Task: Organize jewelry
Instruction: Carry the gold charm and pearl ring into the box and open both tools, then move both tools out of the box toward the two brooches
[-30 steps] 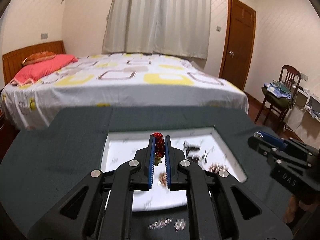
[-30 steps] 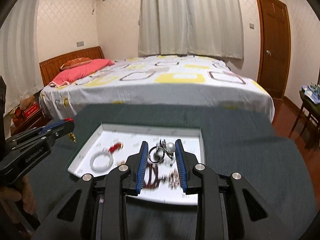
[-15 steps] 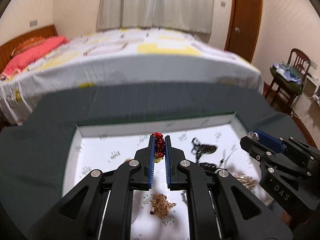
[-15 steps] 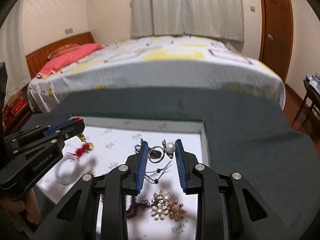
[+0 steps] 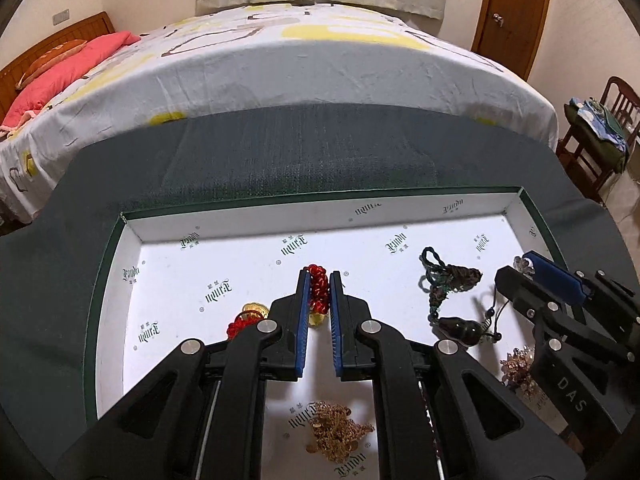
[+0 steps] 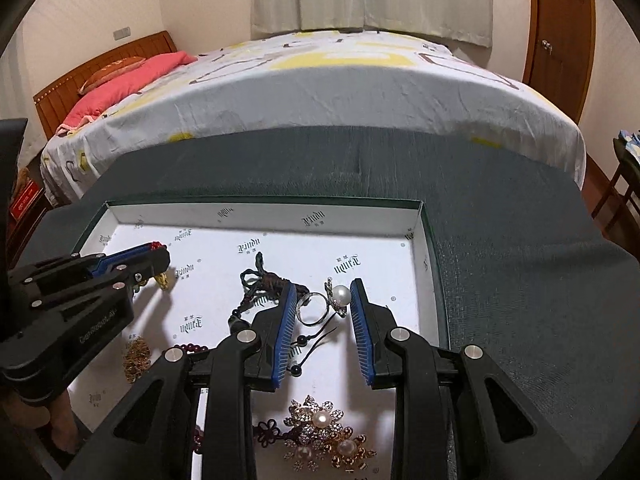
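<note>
A white tray with a green rim sits on a dark green cloth and holds loose jewelry. My left gripper is shut on a red bead ornament with a gold charm hanging under it, just above the tray floor. My right gripper is shut on a silver pearl ring, held over the tray's right part. A dark cord necklace lies between the two grippers; it also shows in the right wrist view.
A gold chain pile, a second red and gold charm and pearl flower brooches lie in the tray. A bed stands right behind the table. A chair stands at the right.
Both grippers have dropped and tilted down over the tray with their pieces still held. The tray now fills the lower view.
</note>
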{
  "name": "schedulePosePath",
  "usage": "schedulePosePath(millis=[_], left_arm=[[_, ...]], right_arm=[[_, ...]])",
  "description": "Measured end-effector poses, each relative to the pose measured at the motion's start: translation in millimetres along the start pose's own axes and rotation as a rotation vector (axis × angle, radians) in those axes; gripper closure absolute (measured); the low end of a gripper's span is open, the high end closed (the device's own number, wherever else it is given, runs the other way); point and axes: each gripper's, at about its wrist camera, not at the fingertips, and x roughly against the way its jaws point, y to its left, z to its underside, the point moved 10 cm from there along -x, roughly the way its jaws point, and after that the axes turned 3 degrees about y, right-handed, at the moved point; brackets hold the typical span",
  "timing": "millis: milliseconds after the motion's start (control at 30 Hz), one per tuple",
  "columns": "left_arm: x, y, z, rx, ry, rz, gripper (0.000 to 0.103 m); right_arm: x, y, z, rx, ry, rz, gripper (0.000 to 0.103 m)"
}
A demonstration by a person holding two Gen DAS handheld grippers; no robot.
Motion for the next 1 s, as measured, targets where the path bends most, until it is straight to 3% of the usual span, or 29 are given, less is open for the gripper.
schedulePosePath(millis=[200,267,333,600,733,1000], left_arm=[[-0.2,-1.8,-1.1,-0.013,0.003,-0.007,0.09],[-0.4,-1.7,-0.7,-0.012,0.006,-0.008,0.075],[0.7,-0.8,-1.1,-0.002,0.005,-0.004,0.064],[18.9,-0.4,-1.9,-0.011,-0.059,-0.013,0.037],[35.8,-3.6,-3.0,-0.032,-0.118,-0.011,0.027],[63.0,-1.0,-1.3,-0.038,-0.19,-0.037,0.021]], right_arm=[[-1.1,-0.3,0.6,0.002,0.01,-0.004,0.072],[0.0,0.4,-1.0,0.0,0.005,-0.005,0.057],[2.1,1.1,-1.4,0.004,-0.005,0.0,0.053],[15.1,-2.5,0.8,-0.022,-0.046,0.005,0.052],[24.7,-3.2,0.4,-0.032,-0.082,0.008,0.045],[44.0,0.9,1.5,-0.038,-0.123,0.013,0.045]])
